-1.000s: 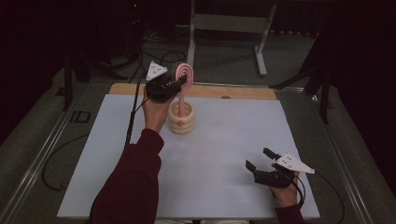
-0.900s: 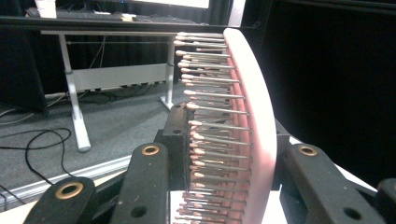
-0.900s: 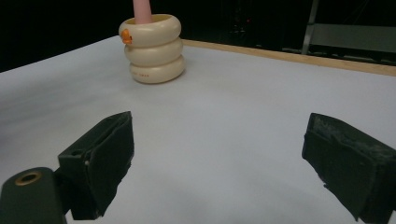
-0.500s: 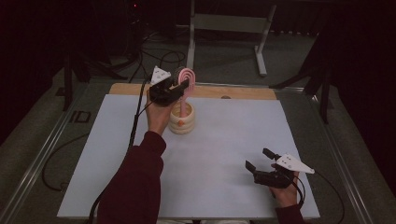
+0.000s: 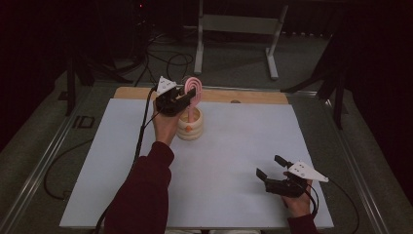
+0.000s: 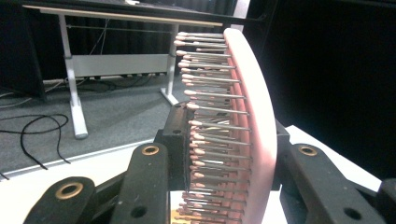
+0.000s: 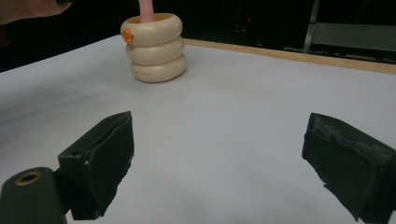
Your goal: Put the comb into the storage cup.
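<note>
I've got the left gripper [image 5: 182,99] at the far side of the table [image 5: 234,146], jaws clamped on the pink hairbrush [image 5: 193,90], bristles [image 6: 210,140] running right up my left gripper view. The brush stands upright with its handle down inside the cream ringed holder [image 5: 190,127]; how deep it sits I can't tell, the holder's wall hides the lower end. My hand [image 5: 164,124] covers part of the holder's left side. In the right gripper view the brush is cut off at the top edge. The right gripper [image 5: 272,168] rests near the table's front right corner, jaws wide apart, nothing between them.
</note>
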Motion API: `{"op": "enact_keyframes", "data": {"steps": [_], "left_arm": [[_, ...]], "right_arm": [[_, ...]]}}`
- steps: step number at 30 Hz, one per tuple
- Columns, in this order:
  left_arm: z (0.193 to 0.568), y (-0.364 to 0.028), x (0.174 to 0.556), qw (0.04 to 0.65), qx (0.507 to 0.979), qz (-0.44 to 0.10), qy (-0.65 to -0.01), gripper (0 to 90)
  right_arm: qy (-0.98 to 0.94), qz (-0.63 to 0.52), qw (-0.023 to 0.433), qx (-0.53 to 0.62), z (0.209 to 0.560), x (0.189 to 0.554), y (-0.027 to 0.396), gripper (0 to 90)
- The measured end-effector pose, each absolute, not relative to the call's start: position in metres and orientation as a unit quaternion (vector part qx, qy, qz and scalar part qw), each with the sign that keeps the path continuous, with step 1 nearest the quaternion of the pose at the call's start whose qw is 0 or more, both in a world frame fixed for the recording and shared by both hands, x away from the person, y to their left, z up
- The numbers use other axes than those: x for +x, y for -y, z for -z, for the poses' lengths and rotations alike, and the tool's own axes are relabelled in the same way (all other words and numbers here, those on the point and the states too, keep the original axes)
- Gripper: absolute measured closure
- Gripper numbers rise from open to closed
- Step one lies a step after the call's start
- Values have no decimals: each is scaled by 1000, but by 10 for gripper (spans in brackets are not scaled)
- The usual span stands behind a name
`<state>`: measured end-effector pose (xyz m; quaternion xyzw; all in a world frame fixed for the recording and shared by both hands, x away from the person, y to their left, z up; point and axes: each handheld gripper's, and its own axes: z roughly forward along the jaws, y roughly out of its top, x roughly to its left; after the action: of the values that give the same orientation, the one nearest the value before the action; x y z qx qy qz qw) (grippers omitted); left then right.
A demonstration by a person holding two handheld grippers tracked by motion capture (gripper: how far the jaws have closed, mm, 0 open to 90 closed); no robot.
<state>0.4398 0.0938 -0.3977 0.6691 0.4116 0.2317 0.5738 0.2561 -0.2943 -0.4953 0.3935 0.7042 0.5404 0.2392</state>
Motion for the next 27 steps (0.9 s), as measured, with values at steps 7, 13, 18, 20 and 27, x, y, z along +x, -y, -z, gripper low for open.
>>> {"op": "enact_keyframes", "data": {"steps": [7, 13, 18, 20, 27], "left_arm": [[413, -95, 439, 570, 668, -223, -423, 645], [423, -98, 438, 575, 660, -218, -432, 644], [424, -103, 437, 574, 654, -223, -439, 640], [425, -106, 438, 574, 653, -223, -441, 634], [425, -116, 438, 567, 653, -229, -448, 610]], "right_arm": [[-704, -541, 239, 393, 495, 256, 295, 93], [-704, -541, 239, 393, 495, 256, 294, 93], [-704, -540, 239, 393, 495, 256, 294, 93], [-705, -540, 239, 393, 495, 256, 294, 93], [-704, -542, 237, 393, 495, 256, 294, 93]]}}
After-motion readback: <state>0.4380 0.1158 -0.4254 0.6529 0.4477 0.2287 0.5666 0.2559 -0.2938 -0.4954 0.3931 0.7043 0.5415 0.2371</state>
